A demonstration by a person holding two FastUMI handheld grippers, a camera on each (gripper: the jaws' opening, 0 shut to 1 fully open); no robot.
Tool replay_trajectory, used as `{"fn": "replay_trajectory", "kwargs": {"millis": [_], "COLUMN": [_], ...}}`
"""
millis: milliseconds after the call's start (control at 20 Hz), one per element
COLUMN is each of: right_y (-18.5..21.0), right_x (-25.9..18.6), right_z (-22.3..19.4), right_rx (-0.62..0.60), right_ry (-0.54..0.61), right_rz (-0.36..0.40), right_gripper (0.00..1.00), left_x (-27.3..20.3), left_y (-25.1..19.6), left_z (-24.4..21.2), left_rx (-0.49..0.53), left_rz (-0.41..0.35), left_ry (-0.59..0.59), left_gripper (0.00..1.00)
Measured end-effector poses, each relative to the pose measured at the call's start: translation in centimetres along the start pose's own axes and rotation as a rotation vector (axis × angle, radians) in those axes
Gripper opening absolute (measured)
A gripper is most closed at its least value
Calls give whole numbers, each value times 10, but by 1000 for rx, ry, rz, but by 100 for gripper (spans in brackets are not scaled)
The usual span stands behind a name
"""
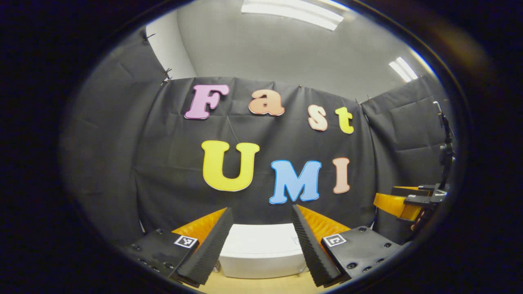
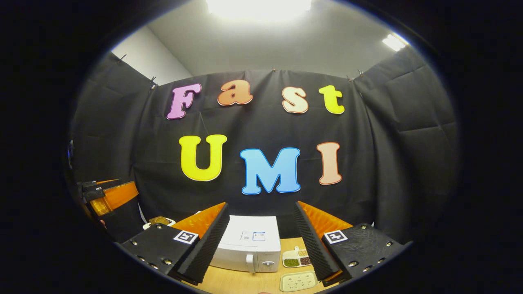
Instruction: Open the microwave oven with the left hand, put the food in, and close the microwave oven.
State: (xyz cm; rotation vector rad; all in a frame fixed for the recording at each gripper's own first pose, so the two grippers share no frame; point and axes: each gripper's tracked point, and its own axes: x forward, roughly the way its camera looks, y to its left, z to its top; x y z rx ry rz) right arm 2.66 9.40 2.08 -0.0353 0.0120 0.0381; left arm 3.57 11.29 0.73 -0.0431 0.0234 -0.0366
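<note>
While both hover above the shut microwave (image 2: pixel 249 243), left claw (image 1: pixel 258 241) and right claw (image 2: pixel 260 241) gape wide, holding nothing

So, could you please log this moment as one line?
microwave: closed | left claw: open, empty | right claw: open, empty | food tray: on table

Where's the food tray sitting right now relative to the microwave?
In the right gripper view, the food tray sits on the wooden table just right of the white microwave, beside its knob, with a pale flat tray in front of it.

No readable text or labels
</note>
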Motion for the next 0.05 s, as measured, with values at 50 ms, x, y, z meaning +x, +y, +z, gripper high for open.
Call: {"fn": "replay_trajectory", "kwargs": {"millis": [50], "right_y": [4], "right_x": [0], "right_z": [2], "right_rx": [-3], "right_ry": [-3], "right_rz": [8], "right_gripper": [96], "left_x": [0], "left_y": [0], "left_z": [4], "left_rx": [-1], "left_rz": [-2], "left_ry": [-6], "left_gripper": [93]}}
